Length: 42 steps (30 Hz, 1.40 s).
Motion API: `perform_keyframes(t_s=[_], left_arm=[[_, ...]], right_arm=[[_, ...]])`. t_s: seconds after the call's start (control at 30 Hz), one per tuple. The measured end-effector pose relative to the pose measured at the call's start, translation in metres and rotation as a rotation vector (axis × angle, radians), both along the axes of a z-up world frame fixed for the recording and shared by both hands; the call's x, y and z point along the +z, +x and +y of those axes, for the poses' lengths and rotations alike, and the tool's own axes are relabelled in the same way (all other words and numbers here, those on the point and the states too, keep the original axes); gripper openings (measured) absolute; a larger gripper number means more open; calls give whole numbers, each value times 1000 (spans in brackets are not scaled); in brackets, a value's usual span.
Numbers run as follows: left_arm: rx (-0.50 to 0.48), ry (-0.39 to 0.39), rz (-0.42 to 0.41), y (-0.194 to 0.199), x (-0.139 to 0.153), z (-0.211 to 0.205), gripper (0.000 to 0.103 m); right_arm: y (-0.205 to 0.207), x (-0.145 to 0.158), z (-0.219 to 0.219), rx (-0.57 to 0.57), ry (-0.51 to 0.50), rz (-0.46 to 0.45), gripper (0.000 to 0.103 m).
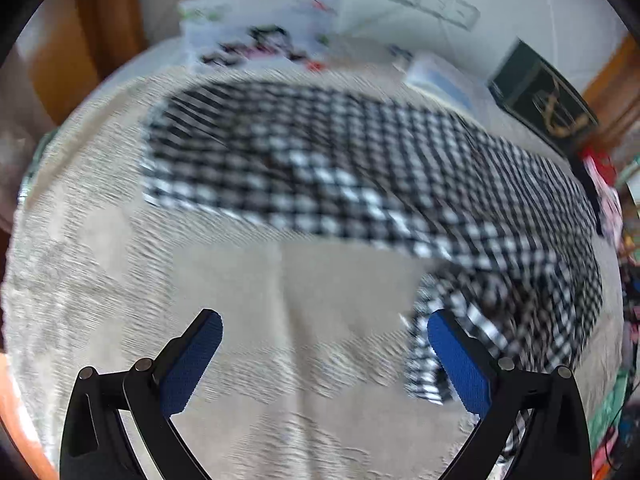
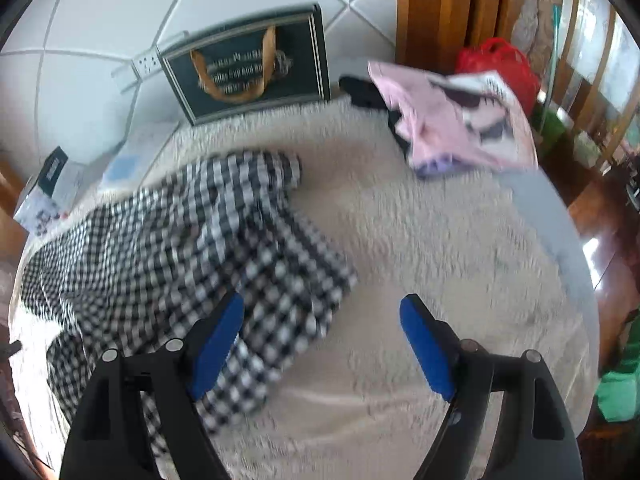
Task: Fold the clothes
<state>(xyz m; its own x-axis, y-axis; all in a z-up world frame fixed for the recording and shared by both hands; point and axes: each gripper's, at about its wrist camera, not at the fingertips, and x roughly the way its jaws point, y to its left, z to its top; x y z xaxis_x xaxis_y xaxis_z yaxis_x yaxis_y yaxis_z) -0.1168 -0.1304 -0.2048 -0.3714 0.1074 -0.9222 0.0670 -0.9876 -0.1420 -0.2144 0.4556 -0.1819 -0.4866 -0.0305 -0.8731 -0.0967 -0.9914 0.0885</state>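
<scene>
Gingham shirt (image 1: 360,168) in black and white lies spread across a cream fleece blanket (image 1: 248,280). From the left wrist, the left gripper (image 1: 324,360) stands wide open and empty over bare blanket, a checked corner of the shirt just beside its right finger. From the right wrist, the right gripper (image 2: 322,344) gapes open too, holding nothing; the shirt (image 2: 180,240) lies beneath its left finger, and bare blanket (image 2: 440,240) shows between the jaws. Farther back sit a dark green gift bag (image 2: 248,68), a pink garment (image 2: 460,120), a red bag (image 2: 500,64) and a white tiled wall (image 2: 100,20).
</scene>
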Motion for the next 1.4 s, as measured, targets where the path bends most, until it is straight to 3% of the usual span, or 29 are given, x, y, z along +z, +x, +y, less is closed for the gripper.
perform_keyframes(t_s=[0.27, 0.47, 0.57, 0.6, 0.67, 0.7, 0.77, 0.8, 0.83, 0.87, 1.0, 1.2, 1.27, 1.33, 1.4], left_arm=[[-73, 1, -45, -5, -40, 58, 103], [-86, -61, -64, -3, -59, 85, 101], [-67, -103, -78, -3, -59, 101, 96], [-59, -103, -80, -3, -57, 106, 84], [-36, -74, -77, -4, -49, 112, 43], [-18, -21, -74, -5, -45, 114, 16], [3, 49, -67, -5, -43, 117, 9], [16, 59, -58, -5, -41, 116, 9], [35, 70, -46, -4, -36, 110, 8], [54, 82, -32, -2, -30, 102, 8], [144, 72, 40, 15, 4, 56, 8], [332, -76, 153, 81, 81, -71, 8], [365, -134, 143, 91, 89, -100, 8], [385, -187, 107, 98, 94, -129, 9], [374, -192, 57, 103, 82, -143, 9]], right_arm=[[21, -30, 12, -24, -33, -71, 81], [7, -52, 11, -22, -76, -106, 81], [-10, -64, 7, -18, -86, -122, 81], [-17, -70, 4, -20, -94, -131, 81], [-32, -83, -2, -29, -107, -153, 81], [-39, -90, -5, -35, -107, -164, 81], [-50, -96, -17, -31, -70, -164, 84], [-53, -93, -25, -10, -45, -152, 60], [-54, -90, -34, 15, -22, -142, 44], [-54, -84, -41, 33, -6, -133, 12], [-34, -35, -39, 4, -11, -9, 11], [44, 74, 8, -105, -114, 211, 8], [64, 102, 17, -146, -66, 273, 7], [77, 111, 28, -188, -8, 271, 7], [84, 99, 40, -210, 0, 192, 7]])
